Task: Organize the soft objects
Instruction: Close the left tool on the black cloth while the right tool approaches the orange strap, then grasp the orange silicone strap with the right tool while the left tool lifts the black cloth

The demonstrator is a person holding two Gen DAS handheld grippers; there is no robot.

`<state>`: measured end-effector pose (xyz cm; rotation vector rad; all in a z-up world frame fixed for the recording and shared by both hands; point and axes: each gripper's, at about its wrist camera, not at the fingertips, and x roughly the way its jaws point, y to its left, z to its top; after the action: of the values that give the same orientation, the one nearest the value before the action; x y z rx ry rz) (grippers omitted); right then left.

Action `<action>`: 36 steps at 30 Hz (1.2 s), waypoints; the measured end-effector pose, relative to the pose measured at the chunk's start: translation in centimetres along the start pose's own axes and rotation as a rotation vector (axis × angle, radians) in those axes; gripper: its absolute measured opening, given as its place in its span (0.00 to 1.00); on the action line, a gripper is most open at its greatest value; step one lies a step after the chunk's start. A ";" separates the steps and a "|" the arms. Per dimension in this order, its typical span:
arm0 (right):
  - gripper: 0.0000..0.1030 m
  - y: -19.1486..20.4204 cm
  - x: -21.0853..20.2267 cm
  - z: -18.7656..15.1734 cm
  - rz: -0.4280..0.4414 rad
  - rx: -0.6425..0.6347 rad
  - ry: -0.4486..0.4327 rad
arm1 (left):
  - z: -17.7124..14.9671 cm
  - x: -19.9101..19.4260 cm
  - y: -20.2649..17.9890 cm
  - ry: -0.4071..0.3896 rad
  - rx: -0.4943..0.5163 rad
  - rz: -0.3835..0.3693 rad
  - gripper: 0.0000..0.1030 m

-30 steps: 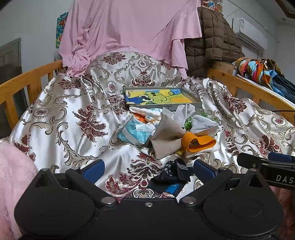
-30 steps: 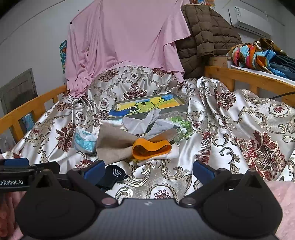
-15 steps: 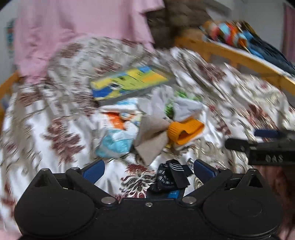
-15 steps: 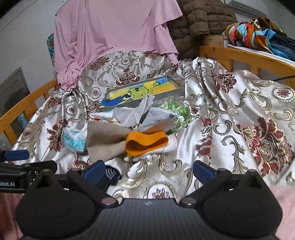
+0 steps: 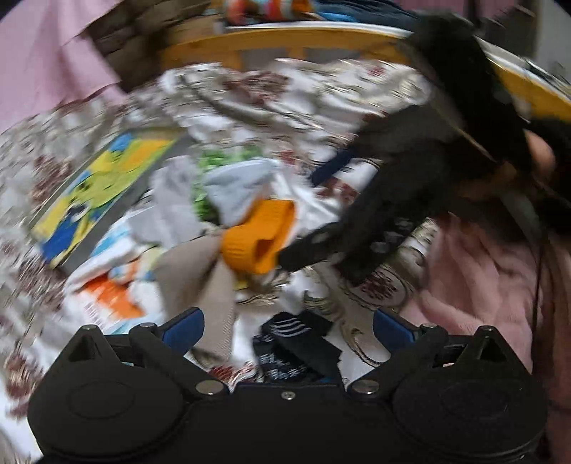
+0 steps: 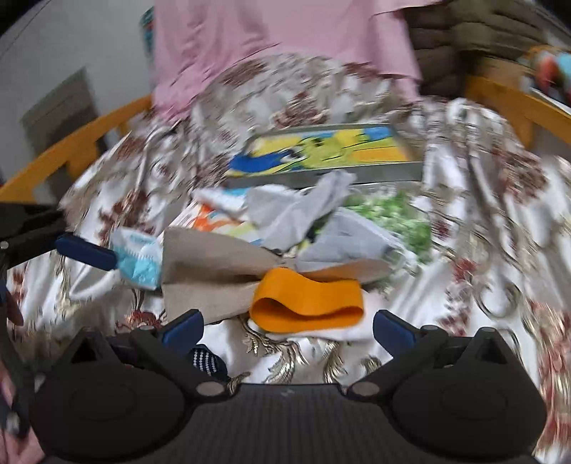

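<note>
Since both views are smeared and my left gripper (image 5: 288,330) and right gripper (image 6: 288,330) gape wide and empty, I could snag the beige cloth (image 6: 210,271) along with the orange band (image 6: 308,301).

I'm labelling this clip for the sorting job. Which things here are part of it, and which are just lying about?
Part of the job: orange band, beige cloth, grey cloth, black sock, cartoon-print box.

Lying about: pink garment, brown quilted jacket, patterned bedspread.
</note>
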<state>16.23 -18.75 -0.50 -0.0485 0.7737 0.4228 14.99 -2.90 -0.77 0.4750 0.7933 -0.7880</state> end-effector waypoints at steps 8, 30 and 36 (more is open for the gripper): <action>1.00 1.0 3.7 1.2 0.043 -0.256 0.048 | -1.1 3.8 1.7 0.074 -0.061 -0.105 0.86; 0.48 5.1 7.9 -2.0 -0.089 -0.626 -0.012 | -2.0 6.3 5.3 0.214 -0.290 -0.138 0.07; 0.26 4.4 7.0 -1.7 -0.063 -0.584 -0.035 | -1.1 2.5 5.9 0.024 -0.327 -0.098 0.04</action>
<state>17.79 -12.57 -6.01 -0.6080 0.5913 0.5766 20.26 0.38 -2.88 0.1537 0.9532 -0.7269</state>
